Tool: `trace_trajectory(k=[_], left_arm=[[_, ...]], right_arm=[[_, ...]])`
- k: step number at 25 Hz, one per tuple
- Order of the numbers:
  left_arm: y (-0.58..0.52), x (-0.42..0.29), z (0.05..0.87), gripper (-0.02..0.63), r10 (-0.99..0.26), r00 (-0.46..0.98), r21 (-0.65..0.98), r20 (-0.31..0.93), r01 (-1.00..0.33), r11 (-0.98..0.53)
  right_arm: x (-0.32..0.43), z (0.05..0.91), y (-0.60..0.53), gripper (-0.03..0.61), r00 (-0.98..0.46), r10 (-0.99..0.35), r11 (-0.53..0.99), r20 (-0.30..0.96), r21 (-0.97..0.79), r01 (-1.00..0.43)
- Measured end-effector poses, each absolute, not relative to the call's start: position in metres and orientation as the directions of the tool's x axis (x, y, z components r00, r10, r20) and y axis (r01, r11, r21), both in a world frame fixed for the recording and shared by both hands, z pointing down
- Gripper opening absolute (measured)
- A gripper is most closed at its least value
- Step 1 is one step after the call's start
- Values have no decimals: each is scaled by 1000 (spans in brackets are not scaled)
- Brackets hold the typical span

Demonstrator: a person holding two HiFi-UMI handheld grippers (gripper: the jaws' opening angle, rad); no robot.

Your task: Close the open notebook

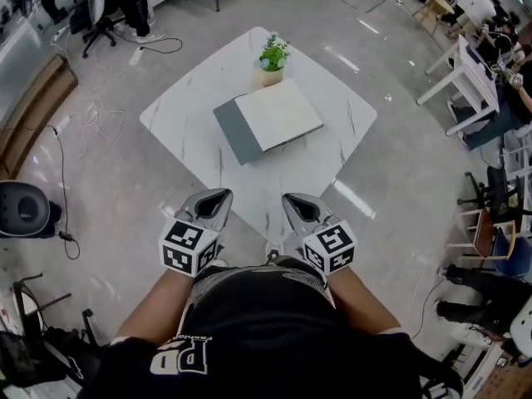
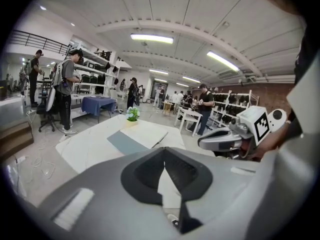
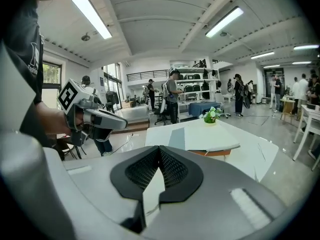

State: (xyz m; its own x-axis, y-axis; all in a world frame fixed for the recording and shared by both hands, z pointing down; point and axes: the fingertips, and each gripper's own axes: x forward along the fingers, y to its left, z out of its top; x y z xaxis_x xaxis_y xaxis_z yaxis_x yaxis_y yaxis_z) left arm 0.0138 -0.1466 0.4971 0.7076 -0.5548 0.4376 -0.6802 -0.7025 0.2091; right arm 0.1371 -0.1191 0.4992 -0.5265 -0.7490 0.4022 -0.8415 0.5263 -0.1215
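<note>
The open notebook [image 1: 278, 115] lies in the middle of the white table [image 1: 187, 127], its grey cover [image 1: 235, 133] folded out flat to the left of the white pages. It also shows in the left gripper view as the notebook [image 2: 142, 135] and in the right gripper view as the notebook [image 3: 207, 138]. My left gripper [image 1: 218, 198] and right gripper [image 1: 296, 199] hover side by side at the table's near corner, close to my body and well short of the notebook. Both are shut and hold nothing. Each sees the other: right gripper [image 2: 220, 140], left gripper [image 3: 102, 119].
A small potted plant [image 1: 273, 58] stands just behind the notebook at the table's far corner. Cables [image 1: 79, 119] trail on the floor to the left, near a black round device [image 1: 25, 209]. White desks [image 1: 470, 73] and chairs [image 1: 490, 235] stand at the right; people work at benches farther off.
</note>
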Motion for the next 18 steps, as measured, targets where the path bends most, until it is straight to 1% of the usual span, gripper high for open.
trace_trajectory(k=[5, 12, 18], left_arm=[[-151, 24, 501, 58, -606, 652, 198, 456, -738, -645], [-152, 38, 497, 58, -673, 580, 181, 459, -803, -568], [-148, 37, 500, 58, -710, 526, 178, 467, -843, -507]], right_arm=[[149, 505, -134, 0, -585, -702, 596, 407, -115, -795], [153, 507, -147, 2, -653, -638, 704, 408, -35, -709], [151, 512, -151, 2, -694, -590, 757, 412, -14, -653]])
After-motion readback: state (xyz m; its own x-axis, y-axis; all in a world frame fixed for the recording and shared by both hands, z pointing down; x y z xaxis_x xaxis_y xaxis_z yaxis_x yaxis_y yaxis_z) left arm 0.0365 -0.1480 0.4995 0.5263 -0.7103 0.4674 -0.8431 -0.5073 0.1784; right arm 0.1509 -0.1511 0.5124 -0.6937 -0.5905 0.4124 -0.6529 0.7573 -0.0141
